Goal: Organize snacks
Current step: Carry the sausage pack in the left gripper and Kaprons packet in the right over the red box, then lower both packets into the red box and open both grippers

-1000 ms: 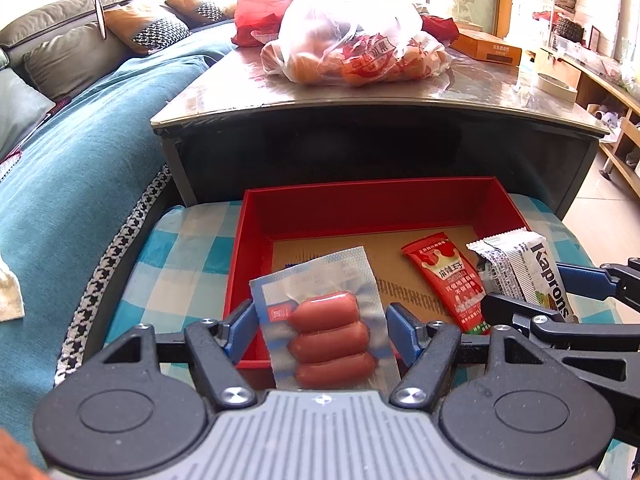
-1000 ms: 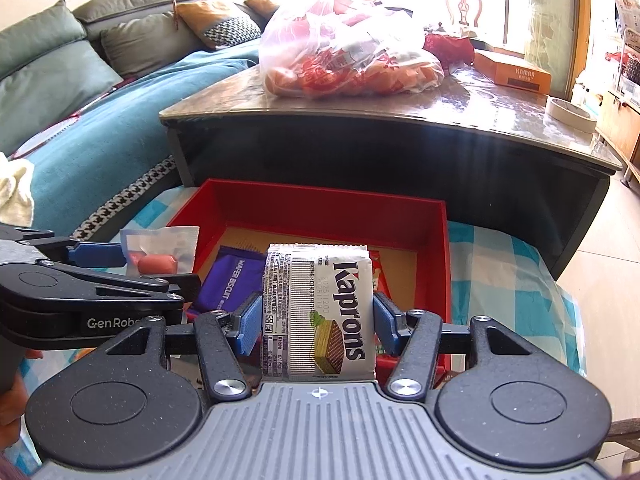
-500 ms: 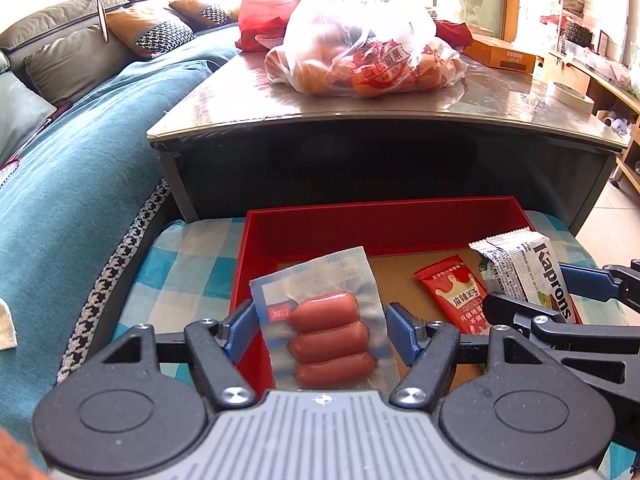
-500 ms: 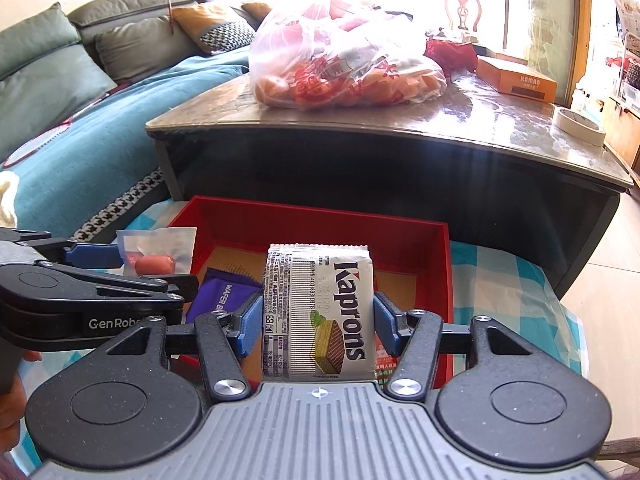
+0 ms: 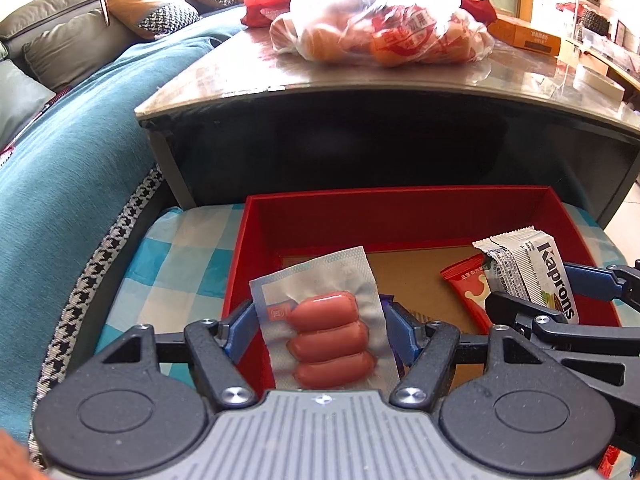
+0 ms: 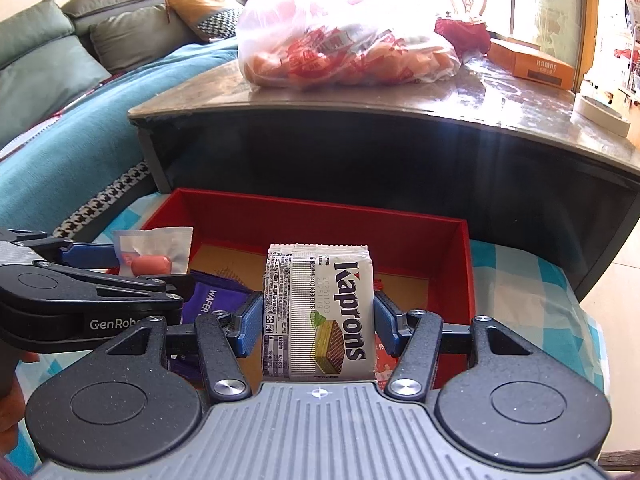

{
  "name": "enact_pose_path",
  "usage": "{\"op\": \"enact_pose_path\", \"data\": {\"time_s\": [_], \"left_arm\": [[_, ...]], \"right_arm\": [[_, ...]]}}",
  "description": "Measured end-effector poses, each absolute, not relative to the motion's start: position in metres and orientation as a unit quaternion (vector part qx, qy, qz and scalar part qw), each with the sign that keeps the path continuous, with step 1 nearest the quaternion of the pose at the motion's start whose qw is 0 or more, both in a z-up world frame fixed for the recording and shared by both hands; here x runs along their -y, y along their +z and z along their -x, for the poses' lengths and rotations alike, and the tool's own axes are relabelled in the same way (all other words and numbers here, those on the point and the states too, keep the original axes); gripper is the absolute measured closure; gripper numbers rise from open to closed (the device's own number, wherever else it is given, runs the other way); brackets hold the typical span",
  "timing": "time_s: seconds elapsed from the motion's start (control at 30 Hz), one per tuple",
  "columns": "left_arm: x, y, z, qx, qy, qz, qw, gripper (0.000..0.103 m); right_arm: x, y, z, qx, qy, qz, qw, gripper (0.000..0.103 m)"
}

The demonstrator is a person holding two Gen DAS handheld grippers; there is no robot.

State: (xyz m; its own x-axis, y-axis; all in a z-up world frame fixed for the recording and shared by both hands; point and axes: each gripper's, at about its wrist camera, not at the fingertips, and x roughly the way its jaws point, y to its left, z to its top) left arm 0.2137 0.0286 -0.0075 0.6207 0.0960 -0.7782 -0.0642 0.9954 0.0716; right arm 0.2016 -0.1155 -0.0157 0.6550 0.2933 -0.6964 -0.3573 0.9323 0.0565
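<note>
My left gripper [image 5: 320,330] is shut on a clear pack of three sausages [image 5: 326,340], held over the near left part of the red box [image 5: 392,208]. My right gripper [image 6: 318,320] is shut on a white Kaprons wafer pack [image 6: 320,312], held over the box's [image 6: 320,216] near side. In the left wrist view the Kaprons pack [image 5: 532,272] and right gripper show at the right. In the right wrist view the sausage pack [image 6: 154,256] and left gripper show at the left. Inside the box lie a red sachet [image 5: 470,288] and a purple wafer pack [image 6: 212,300].
The box rests on a blue checked cloth [image 5: 176,256] in front of a dark coffee table [image 5: 400,80]. A plastic bag of snacks [image 6: 340,40] and an orange carton [image 6: 532,64] sit on the table. A teal sofa [image 5: 60,152] lies to the left.
Both grippers have moved forward and lower toward the box and table, with their packs still held. The table and bag loom larger now.
</note>
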Motion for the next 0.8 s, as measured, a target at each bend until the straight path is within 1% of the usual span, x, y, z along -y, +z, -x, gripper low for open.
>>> {"op": "enact_pose_path", "data": {"time_s": [0.43, 0.8], "left_arm": [[-0.032, -0.041, -0.229, -0.471, 0.053, -0.023, 0.88, 0.006], [-0.03, -0.045, -0.228, -0.476, 0.051, -0.035, 0.877, 0.004]], "right_arm": [[0.11, -0.049, -0.22, -0.406, 0.187, 0.046, 0.893, 0.038], [0.108, -0.055, -0.222, -0.412, 0.178, 0.054, 0.892, 0.036]]}}
